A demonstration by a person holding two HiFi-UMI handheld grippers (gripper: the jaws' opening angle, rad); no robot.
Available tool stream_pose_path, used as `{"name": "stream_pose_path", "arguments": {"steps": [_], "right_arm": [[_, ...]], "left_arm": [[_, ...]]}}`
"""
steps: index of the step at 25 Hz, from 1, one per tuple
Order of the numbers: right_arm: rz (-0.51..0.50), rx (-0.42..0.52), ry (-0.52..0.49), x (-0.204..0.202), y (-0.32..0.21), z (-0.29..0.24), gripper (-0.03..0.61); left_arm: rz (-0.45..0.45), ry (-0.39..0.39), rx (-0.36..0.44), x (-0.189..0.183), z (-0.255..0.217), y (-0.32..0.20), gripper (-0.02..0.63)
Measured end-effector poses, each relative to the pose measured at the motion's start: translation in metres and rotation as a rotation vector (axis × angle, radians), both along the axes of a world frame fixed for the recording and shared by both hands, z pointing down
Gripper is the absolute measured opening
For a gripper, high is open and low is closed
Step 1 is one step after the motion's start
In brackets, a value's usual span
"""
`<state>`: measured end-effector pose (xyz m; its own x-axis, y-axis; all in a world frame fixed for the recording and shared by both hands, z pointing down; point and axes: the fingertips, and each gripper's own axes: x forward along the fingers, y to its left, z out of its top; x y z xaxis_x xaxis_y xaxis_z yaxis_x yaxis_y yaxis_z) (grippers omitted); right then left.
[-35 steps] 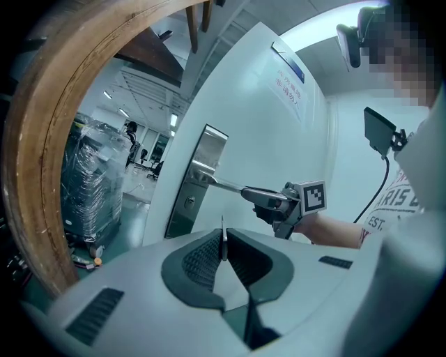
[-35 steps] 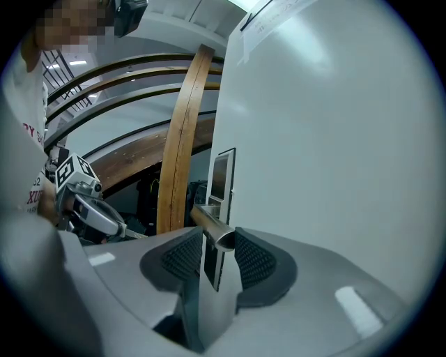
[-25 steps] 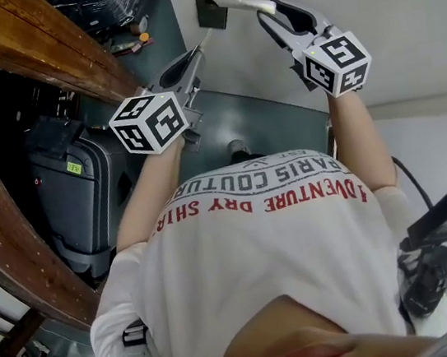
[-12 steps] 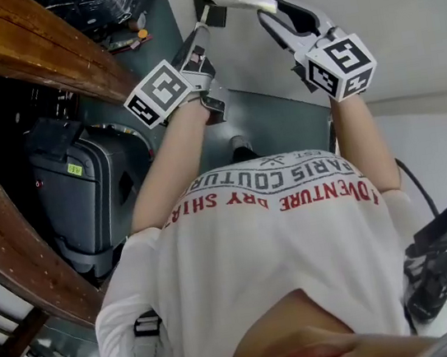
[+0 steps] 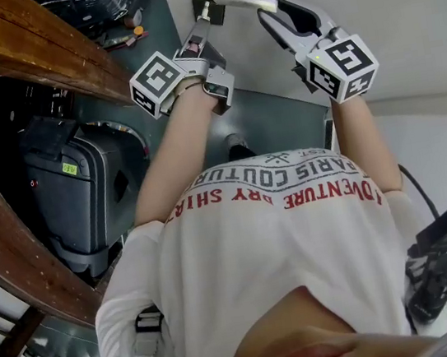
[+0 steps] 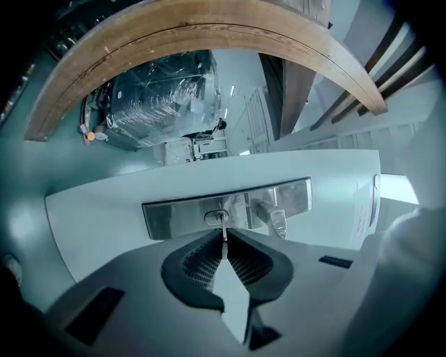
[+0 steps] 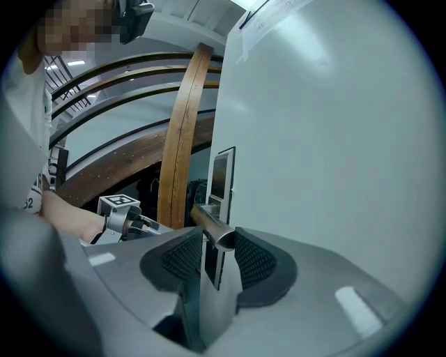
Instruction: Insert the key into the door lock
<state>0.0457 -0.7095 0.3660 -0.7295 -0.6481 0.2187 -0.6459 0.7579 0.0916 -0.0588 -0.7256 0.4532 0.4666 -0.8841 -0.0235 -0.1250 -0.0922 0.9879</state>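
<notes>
A steel lock plate (image 6: pixel 181 217) with a keyhole (image 6: pixel 217 217) sits on the white door (image 5: pixel 397 6). My left gripper (image 6: pixel 224 238) is shut on a thin metal key (image 6: pixel 224 233). The key points at the keyhole, with its tip at or just touching the slot. In the head view the left gripper (image 5: pixel 201 20) reaches up to the plate (image 5: pixel 216 18). My right gripper (image 7: pixel 212 240) is shut on the end of the steel door handle (image 7: pixel 209 222). The head view also shows the right gripper (image 5: pixel 269 7) on the handle (image 5: pixel 234 1).
A curved wooden railing (image 5: pixel 21 46) runs close on the left. Below it stands a dark suitcase (image 5: pixel 84 194). Plastic-wrapped goods (image 6: pixel 160 97) lie on the floor beyond the door edge. The person's white shirt (image 5: pixel 276 249) fills the lower head view.
My left gripper has risen and moved right with the key, from beside the person's chest up to the lock plate. The right gripper has stayed on the handle.
</notes>
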Motion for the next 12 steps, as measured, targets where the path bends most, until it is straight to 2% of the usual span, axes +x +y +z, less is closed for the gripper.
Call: {"name": "stream_pose_path", "arguments": {"steps": [6, 12], "right_arm": [[0.002, 0.005, 0.000, -0.0004, 0.0007, -0.0015, 0.141], [-0.002, 0.012, 0.008, -0.0012, 0.0025, -0.0013, 0.140]], "left_arm": [[-0.016, 0.061, -0.010, 0.0019, 0.0013, -0.0029, 0.023], [-0.036, 0.087, -0.015, 0.0036, 0.0019, -0.0099, 0.023]]}}
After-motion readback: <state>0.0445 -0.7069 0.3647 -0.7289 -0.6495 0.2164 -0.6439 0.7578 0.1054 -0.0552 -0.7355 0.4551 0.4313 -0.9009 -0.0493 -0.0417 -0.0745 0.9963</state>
